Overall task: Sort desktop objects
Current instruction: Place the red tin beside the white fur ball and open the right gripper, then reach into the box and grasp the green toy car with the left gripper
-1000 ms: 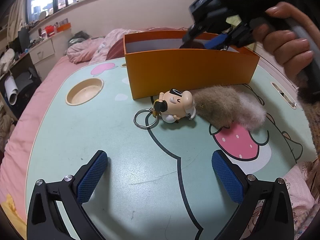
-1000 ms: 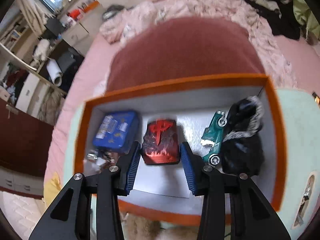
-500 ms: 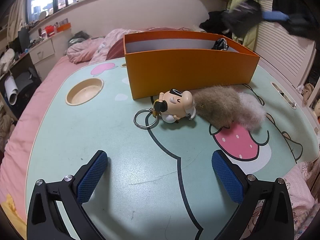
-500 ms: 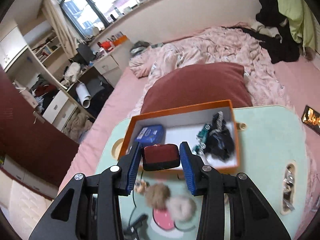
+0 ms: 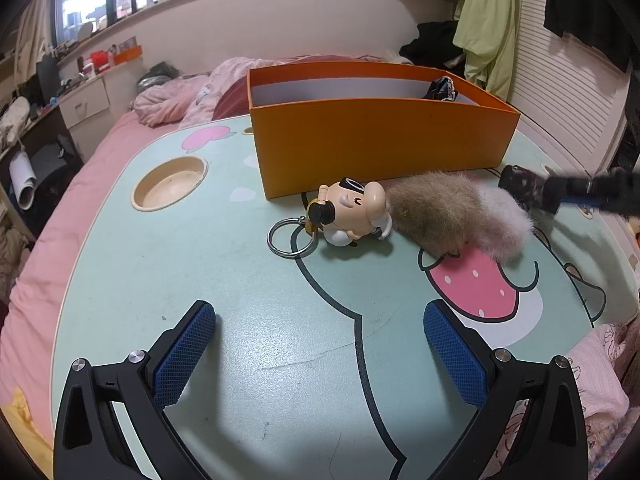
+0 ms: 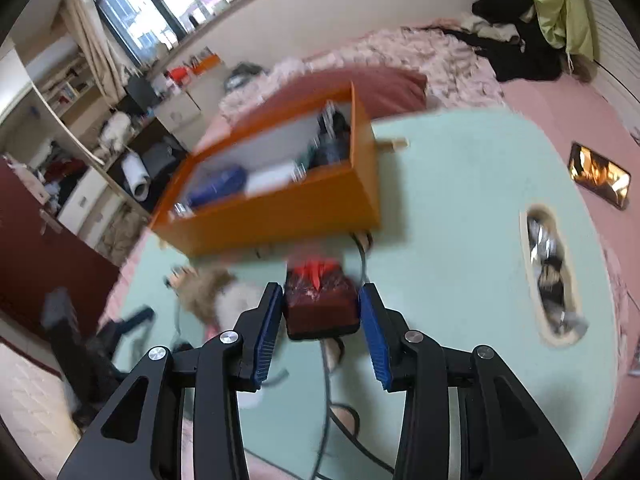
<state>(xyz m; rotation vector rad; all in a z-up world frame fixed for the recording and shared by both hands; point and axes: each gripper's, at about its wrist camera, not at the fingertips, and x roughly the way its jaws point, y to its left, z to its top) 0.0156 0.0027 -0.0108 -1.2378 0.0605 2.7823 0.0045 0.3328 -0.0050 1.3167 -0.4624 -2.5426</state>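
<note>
So we're partway through the sort, by the look of it. Beyond our right hand-held gripper the orange box already holds several things: a blue packet, a dark bundle and something small and metallic, too blurred to name. Left out on the table, ahead of the left hand-held gripper, are the pig keychain with its ring and the furry tail, both lying just in front of the box's near wall.

Now the right hand-held gripper: jaws narrow and clamped on a dark red block with a bright red emblem, pads pressing on both its sides. We're carrying it outside the box, above the table, with the box up ahead and to the left of the fingers. Whether it's bound for another spot, we can't tell.

The left hand-held gripper hangs wide apart over bare table, grasping nothing, the keychain well ahead of its fingers.
</note>
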